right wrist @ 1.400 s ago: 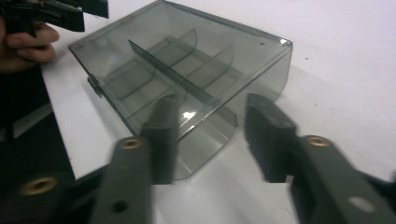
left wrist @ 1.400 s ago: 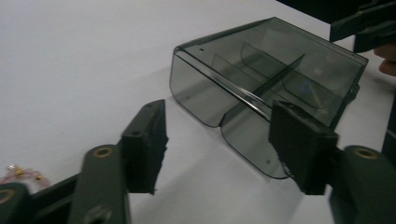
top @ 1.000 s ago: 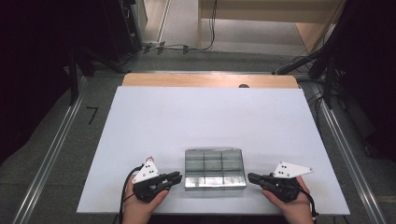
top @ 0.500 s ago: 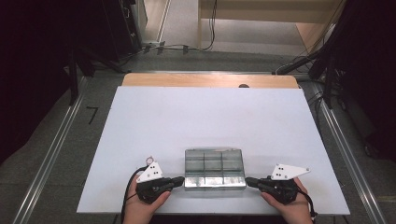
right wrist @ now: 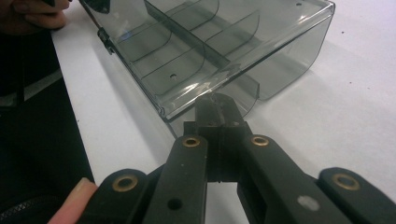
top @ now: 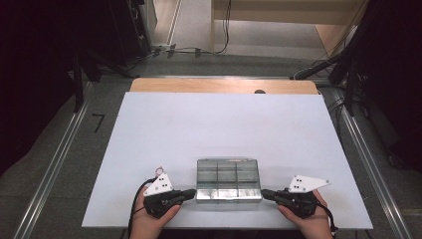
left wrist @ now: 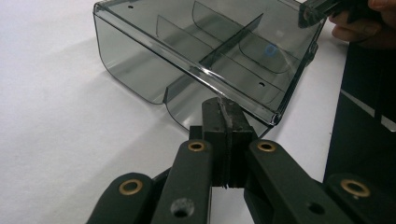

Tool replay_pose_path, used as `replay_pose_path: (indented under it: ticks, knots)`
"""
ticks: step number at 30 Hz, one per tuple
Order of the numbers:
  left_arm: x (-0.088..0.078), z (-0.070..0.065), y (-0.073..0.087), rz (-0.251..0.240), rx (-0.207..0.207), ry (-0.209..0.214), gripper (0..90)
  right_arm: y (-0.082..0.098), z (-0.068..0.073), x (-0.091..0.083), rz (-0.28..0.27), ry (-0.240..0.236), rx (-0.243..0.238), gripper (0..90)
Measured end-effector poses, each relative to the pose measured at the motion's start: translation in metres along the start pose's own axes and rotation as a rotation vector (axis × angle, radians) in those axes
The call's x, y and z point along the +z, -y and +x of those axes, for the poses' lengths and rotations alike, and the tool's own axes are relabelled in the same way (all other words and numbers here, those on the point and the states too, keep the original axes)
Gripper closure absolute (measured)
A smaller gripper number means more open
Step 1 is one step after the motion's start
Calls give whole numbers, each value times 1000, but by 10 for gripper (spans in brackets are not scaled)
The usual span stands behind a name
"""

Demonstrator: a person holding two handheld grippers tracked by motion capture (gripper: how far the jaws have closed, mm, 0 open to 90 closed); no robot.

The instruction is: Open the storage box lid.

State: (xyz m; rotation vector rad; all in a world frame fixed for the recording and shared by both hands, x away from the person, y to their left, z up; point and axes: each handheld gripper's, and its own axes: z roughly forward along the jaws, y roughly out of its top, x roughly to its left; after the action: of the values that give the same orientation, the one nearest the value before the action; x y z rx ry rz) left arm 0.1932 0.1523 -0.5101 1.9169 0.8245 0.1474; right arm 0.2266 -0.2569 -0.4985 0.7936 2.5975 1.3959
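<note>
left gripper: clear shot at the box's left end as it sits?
Likely yes. The left gripper, jaws shut, already sits at the left end of the clear box, nothing between them. The right gripper is at the far end, out of the way.

We see a white tabletop (top: 224, 134) with a wooden far edge (top: 224, 85), grey floor (top: 54, 164) around it, cables (top: 199, 50) beyond, dark sides.

Box (left wrist: 205, 51) far corner cut off

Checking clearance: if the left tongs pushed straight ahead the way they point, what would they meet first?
The left tongs, shut, would likely meet the end wall of the smoky clear divided box at once; their tips seem already at its rim.
</note>
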Motion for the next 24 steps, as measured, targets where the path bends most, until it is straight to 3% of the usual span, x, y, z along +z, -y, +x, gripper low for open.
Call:
replay_pose_path:
  ticks: [18,24]
  knots:
    - [-2,3,1,-15,-23,17,891,-1,3,1,11,9,-14,884]
    - [-2,3,2,-19,-17,41,891,-1,3,1,13,18,-17,885]
